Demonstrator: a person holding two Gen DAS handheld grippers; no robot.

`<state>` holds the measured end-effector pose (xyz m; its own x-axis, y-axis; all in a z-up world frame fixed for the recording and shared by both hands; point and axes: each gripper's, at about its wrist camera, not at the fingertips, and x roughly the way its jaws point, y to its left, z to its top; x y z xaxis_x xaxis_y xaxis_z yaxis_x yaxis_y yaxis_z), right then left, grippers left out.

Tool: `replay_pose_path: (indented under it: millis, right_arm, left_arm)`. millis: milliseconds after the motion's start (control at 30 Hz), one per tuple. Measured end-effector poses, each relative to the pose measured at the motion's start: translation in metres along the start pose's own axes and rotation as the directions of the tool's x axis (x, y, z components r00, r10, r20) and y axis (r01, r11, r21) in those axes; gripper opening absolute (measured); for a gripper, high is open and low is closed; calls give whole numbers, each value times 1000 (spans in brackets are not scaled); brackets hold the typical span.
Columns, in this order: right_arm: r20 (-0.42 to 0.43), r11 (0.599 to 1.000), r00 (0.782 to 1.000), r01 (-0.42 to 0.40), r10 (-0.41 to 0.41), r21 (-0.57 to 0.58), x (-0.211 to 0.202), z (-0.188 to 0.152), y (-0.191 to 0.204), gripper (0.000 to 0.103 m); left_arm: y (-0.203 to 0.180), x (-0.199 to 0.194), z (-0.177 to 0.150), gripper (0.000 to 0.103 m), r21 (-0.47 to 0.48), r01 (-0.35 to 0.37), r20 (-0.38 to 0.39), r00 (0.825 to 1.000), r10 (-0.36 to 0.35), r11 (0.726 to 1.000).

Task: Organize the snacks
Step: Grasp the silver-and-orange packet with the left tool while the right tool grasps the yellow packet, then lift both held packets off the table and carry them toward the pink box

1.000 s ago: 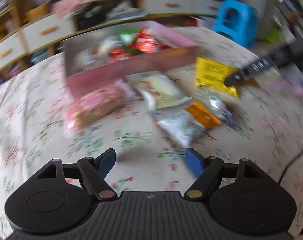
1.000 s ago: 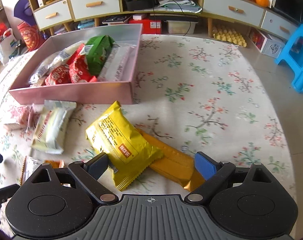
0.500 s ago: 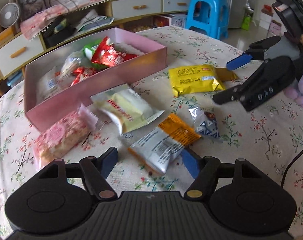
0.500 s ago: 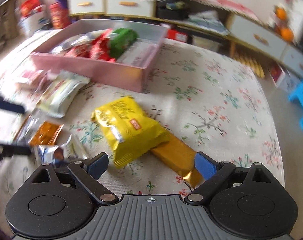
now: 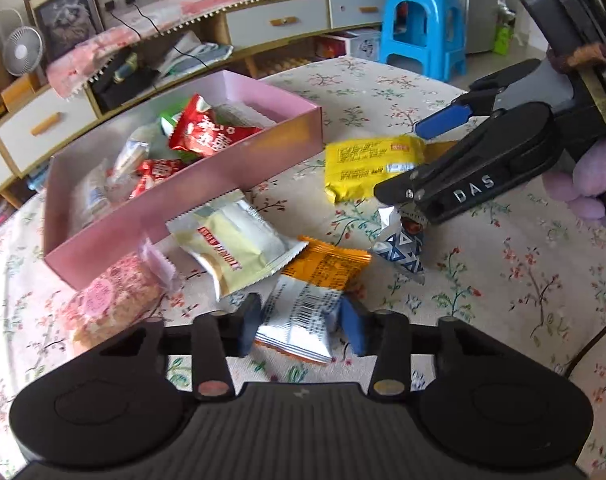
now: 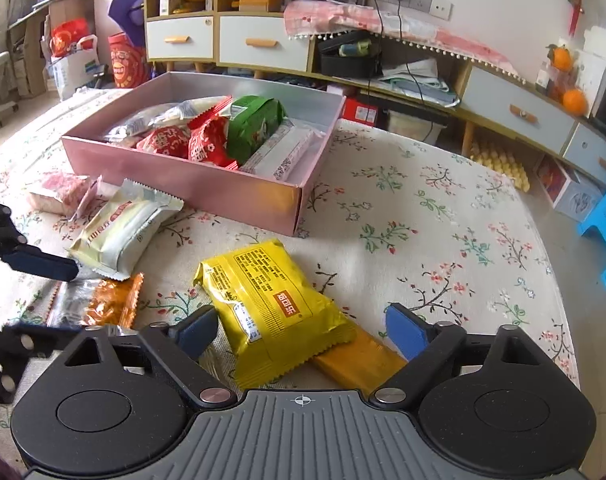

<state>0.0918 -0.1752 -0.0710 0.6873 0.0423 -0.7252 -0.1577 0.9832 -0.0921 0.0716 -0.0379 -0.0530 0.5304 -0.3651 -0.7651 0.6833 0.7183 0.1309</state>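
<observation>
A pink box [image 5: 239, 178] [image 6: 207, 188] holds several snack packs on a floral tablecloth. My left gripper [image 5: 301, 324] has its jaws close on either side of an orange-and-silver packet [image 5: 311, 296]; whether the pads touch it does not show. My right gripper [image 6: 301, 330] is open around a yellow packet [image 6: 271, 304] that lies on a flat orange bar [image 6: 359, 360]. The right gripper also shows in the left wrist view [image 5: 431, 160]. A cream packet [image 5: 231, 244], a pink packet [image 5: 111, 300] and a small blue-patterned packet [image 5: 401, 248] lie loose on the cloth.
A long low cabinet [image 6: 263, 44] with white drawers runs behind the table. A blue plastic stool [image 5: 421, 28] stands beyond the table's far edge. A black cable [image 5: 595, 340] trails at the right of the left wrist view.
My left gripper has moved down onto the orange-and-silver packet and its jaws have narrowed around it. My right gripper has stayed open over the yellow packet.
</observation>
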Motion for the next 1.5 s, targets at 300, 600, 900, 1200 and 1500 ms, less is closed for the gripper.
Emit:
replay_pose_path:
  millis: [300, 600, 900, 1200, 1500]
  right_arm:
    - [13, 999, 1000, -27, 26, 42, -12, 8, -2, 64]
    - [-6, 975, 988, -148, 151, 168, -32, 19, 2, 53]
    - [-5, 941, 952, -301, 306, 152, -46, 24, 49, 54]
    - [-109, 935, 929, -352, 353, 30, -36, 11, 111, 57]
    - [-137, 953, 949, -294, 283, -67, -33, 7, 128, 82]
  left_arm:
    - [9, -21, -12, 33, -42, -54, -38, 998, 53, 998]
    - [35, -42, -33, 33, -131, -185, -116, 979, 170, 974]
    - [61, -53, -56, 34, -244, -234, -151, 968, 201, 941]
    - [69, -65, -79, 52, -247, -129, -60, 991, 117, 960]
    - [82, -56, -86, 75, -226, -57, 0, 998, 58, 972]
